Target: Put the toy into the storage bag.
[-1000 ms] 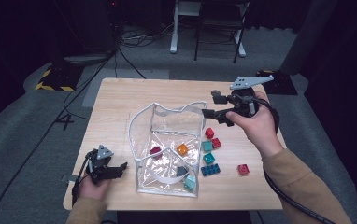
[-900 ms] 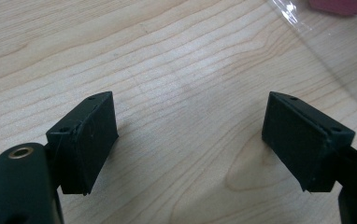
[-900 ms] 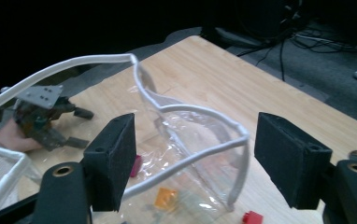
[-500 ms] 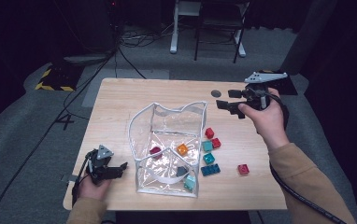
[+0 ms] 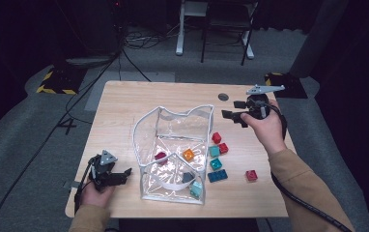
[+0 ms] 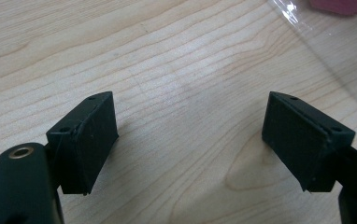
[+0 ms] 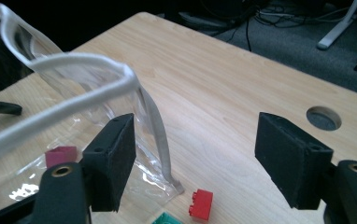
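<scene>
Clear bag (image 5: pixel 173 150) blurs bricks inside; both hand-held grippers gape, empty.

The table (image 5: pixel 139 104) is pale wood with a fine grain and a round grey hole (image 5: pixel 223 96). The bag (image 5: pixel 173 145) is clear plastic edged in white trim. Inside it lie a magenta brick (image 5: pixel 161 156), an orange brick (image 5: pixel 188 154), a dark, perhaps grey, brick (image 5: pixel 188 177) and a light teal brick (image 5: pixel 196 189). Outside are two red bricks (image 5: pixel 219 143), two teal bricks (image 5: pixel 215 157), a blue brick (image 5: pixel 217 175) and another red brick (image 5: pixel 251 175). Both grippers, left (image 5: pixel 120 175) and right (image 5: pixel 231 110), are black with grey top plates. The sleeves (image 5: pixel 308 193) are tan. The floor (image 5: pixel 28 125) is grey, with yellow-and-black striped tape (image 5: pixel 52 89)
</scene>
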`<move>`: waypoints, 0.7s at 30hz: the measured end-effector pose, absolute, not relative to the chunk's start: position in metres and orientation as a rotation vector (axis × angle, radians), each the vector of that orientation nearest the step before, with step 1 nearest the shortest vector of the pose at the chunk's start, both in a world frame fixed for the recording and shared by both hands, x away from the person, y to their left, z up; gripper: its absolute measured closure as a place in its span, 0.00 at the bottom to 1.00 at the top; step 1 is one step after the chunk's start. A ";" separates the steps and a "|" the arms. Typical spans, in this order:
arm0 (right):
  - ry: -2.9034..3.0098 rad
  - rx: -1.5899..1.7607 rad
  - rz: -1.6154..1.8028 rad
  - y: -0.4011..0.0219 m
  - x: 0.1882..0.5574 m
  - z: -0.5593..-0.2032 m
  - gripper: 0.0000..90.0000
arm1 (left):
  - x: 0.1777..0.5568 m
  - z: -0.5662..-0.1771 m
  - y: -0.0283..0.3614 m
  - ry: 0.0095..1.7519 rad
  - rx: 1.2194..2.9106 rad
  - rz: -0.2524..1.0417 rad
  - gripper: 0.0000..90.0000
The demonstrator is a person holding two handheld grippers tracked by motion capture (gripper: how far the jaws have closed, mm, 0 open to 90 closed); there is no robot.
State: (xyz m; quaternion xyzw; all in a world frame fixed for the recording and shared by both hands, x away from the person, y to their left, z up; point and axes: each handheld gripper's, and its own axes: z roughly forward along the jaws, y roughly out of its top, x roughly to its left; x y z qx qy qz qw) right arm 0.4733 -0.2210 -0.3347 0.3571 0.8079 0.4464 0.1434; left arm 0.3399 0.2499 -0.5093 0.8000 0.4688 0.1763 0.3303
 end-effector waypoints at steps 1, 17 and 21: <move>2.333 1.034 1.283 -0.221 0.474 -0.339 0.33 | 0.340 -0.509 0.250 1.226 2.092 0.462 0.21; 2.397 1.124 1.184 -0.217 0.490 -0.407 0.37 | 0.340 -0.509 0.250 1.226 2.093 0.462 0.21; 2.413 1.117 1.141 -0.214 0.493 -0.423 0.42 | 0.340 -0.509 0.250 1.226 2.092 0.463 0.21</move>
